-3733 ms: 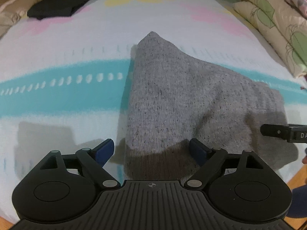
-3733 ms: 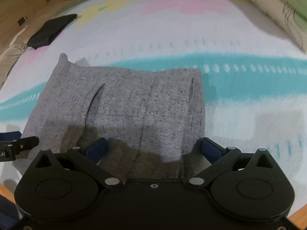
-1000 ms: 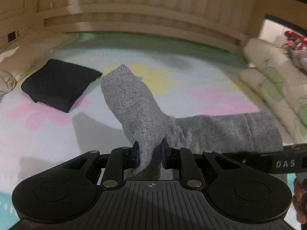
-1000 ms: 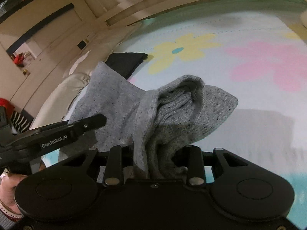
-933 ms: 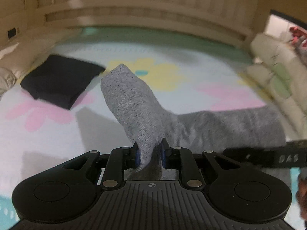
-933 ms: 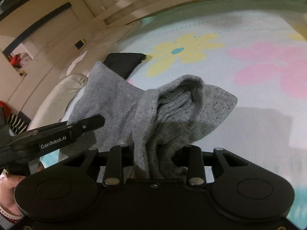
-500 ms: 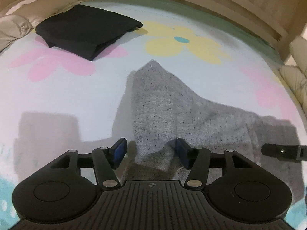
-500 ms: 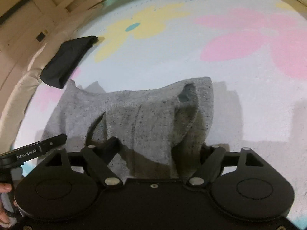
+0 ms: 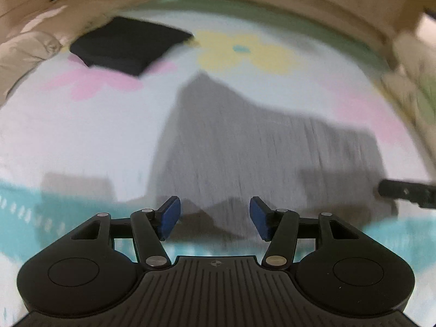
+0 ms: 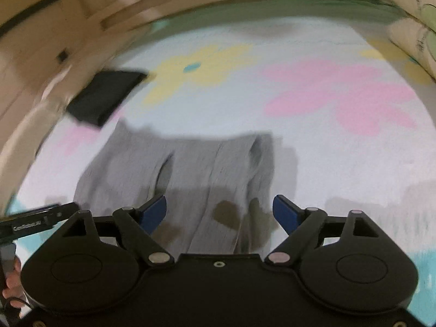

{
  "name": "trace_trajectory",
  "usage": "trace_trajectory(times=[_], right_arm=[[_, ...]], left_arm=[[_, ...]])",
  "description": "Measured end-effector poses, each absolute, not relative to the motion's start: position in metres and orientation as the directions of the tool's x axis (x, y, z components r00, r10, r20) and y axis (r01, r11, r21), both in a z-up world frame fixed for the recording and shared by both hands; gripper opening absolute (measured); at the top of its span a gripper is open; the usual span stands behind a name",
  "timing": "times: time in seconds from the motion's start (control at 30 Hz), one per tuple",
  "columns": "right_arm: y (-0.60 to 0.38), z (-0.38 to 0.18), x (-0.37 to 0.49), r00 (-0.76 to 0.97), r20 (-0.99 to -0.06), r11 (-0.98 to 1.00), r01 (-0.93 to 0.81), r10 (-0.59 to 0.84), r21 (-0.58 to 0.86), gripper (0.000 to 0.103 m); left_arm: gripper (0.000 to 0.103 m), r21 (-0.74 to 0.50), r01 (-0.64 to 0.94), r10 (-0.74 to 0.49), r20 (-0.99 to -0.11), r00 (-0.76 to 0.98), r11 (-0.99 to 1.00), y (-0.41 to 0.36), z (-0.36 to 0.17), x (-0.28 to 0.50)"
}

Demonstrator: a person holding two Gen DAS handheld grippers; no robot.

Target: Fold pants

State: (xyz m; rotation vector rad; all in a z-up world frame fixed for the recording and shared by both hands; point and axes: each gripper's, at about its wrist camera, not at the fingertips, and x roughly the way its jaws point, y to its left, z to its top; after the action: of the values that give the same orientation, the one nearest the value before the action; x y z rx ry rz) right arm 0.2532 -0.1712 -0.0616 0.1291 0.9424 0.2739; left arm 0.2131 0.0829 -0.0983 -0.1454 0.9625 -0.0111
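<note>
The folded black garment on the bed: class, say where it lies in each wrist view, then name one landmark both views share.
Left wrist view: the folded black garment lies upper left, beyond the grey pants.
Right wrist view: it lies at the left, beyond the pants' far left corner.
Shared landmark: the yellow flower print just right of it.
</note>
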Motion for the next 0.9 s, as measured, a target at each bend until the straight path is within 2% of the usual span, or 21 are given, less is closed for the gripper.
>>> trace_trajectory(times=[0.13, 0.2, 0.33, 0.5, 0.6, 0.8, 0.9], right_arm=[[-0.155, -0.094, 0.253, 0.469, -0.870, 0.983, -0.160, 0.153, 0.087, 0.085], [-0.160, -0.107, 0.252, 0.447, -0.880, 0.985, -0.126, 0.162, 0.118, 0.084], [-0.163, -0.088, 0.245, 0.485, -0.861, 0.988, -0.080, 0.151, 0.129, 0.086], [-0.153, -0.044, 0.212, 0.604, -0.790, 0.993, -0.107, 0.102, 0.047, 0.099], [-0.147, -0.027, 0.191, 0.649, -0.752, 0.992, -0.115, 0.113, 0.050, 0.100], [-0.130, -0.005, 0.146, 0.731, -0.679, 0.992, -0.118, 0.062, -0.037, 0.102], [-0.126, 0.001, 0.132, 0.735, -0.678, 0.992, -0.097, 0.018, -0.079, 0.102]], left_arm=[[0.056, -0.038, -0.001, -0.031, -0.826, 0.563, 0.999, 0.071, -0.117, 0.208], [0.056, -0.046, -0.016, -0.029, -0.827, 0.561, 0.999, 0.072, -0.107, 0.208], [0.056, -0.046, -0.029, -0.018, -0.789, 0.614, 0.999, 0.072, -0.078, 0.190], [0.057, -0.031, -0.066, 0.021, -0.743, 0.668, 0.997, 0.069, -0.044, 0.158], [0.063, -0.007, -0.090, 0.057, -0.723, 0.689, 0.996, 0.067, -0.031, 0.140], [0.066, 0.057, -0.108, 0.117, -0.679, 0.725, 0.993, 0.061, -0.015, 0.115], [0.067, 0.036, -0.106, 0.103, -0.669, 0.736, 0.994, 0.059, -0.012, 0.103]])
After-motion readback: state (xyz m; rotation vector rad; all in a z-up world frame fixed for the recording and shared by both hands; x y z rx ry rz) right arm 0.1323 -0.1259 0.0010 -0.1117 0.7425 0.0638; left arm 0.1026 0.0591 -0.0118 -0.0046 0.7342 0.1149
